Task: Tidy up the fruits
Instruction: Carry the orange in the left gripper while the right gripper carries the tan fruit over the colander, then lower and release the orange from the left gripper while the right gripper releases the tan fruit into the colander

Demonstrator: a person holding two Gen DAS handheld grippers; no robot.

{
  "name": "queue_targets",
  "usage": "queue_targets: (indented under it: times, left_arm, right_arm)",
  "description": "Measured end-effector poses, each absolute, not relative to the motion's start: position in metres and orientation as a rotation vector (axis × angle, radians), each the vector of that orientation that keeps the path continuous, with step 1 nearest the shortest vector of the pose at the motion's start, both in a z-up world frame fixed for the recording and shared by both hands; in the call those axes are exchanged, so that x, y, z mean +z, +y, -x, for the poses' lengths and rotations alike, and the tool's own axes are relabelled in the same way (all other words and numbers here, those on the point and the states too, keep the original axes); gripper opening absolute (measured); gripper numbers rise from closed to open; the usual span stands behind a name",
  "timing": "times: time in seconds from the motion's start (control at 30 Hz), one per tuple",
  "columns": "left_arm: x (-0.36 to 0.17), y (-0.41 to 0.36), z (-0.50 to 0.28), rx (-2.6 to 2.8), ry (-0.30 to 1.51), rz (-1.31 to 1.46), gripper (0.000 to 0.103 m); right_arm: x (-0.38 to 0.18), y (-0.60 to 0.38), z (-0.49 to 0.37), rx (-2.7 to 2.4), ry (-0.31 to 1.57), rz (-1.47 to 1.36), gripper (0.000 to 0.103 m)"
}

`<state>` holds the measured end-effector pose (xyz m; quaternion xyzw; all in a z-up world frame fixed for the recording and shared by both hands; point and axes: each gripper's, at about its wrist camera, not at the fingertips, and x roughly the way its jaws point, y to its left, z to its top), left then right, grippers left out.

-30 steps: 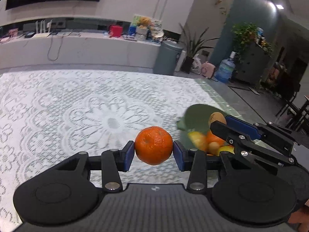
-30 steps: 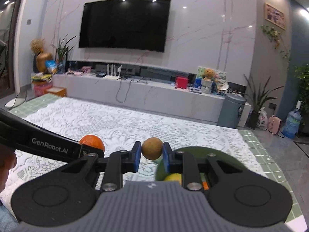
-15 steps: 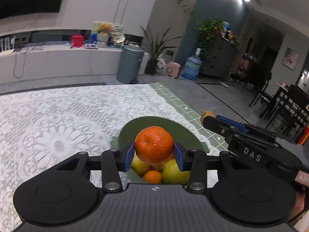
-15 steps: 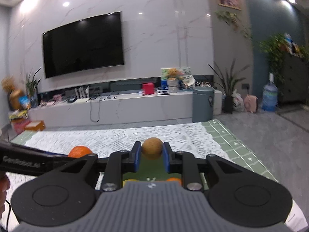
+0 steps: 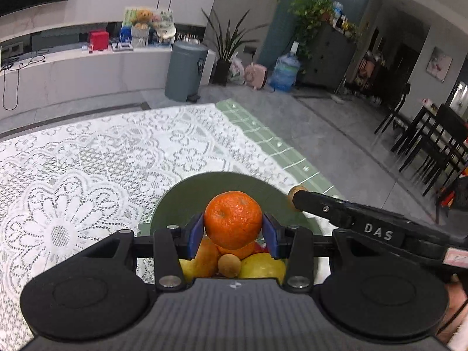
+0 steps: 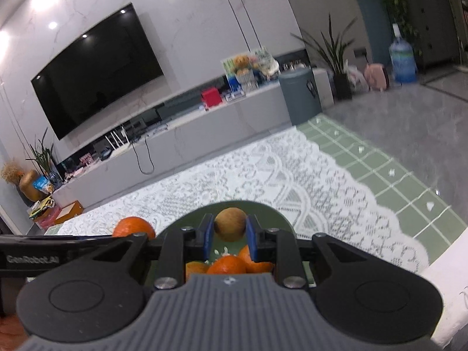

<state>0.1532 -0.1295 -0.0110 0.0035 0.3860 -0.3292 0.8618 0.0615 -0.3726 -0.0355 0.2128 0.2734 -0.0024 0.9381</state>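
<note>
Jaws on the left gripper [image 5: 233, 235] are clamping an orange [image 5: 233, 223] between their blue pads, and jaws on the right gripper [image 6: 228, 235] are pinching a small brown fruit [image 6: 229, 223], closed about as tight as they go. Both fruits are hanging above a green plate [image 5: 187, 196] that is sitting on a lace-covered worktop [image 5: 87, 169] near its edge, and the plate is already carrying a heap of oranges and yellow fruit [image 5: 263, 266].

Several risks are showing. Round fruit let go onto a rounded heap is likely to roll, and with the plate lying so close to the worktop's edge, a runaway piece could be heading for the floor [image 5: 336, 122]. Both grippers are crowding the same small space, the right one reaching in just beside the orange, so they could be knocking each other or nudging the pile. Dropping from too high would be making the bounce worse; the small brown fruit, being light and hard-looking, seems the likeliest to skip off.
</note>
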Motion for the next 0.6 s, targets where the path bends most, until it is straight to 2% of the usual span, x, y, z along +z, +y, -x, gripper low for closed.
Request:
queue_targets:
  times: [0.6]
  left_arm:
    - [-0.06, -0.16, -0.209, -0.65, 0.968, -0.157, 0.049]
  right_arm:
    - [-0.07, -0.374, -0.124, -0.015, 0.708, -0.356, 0.02]
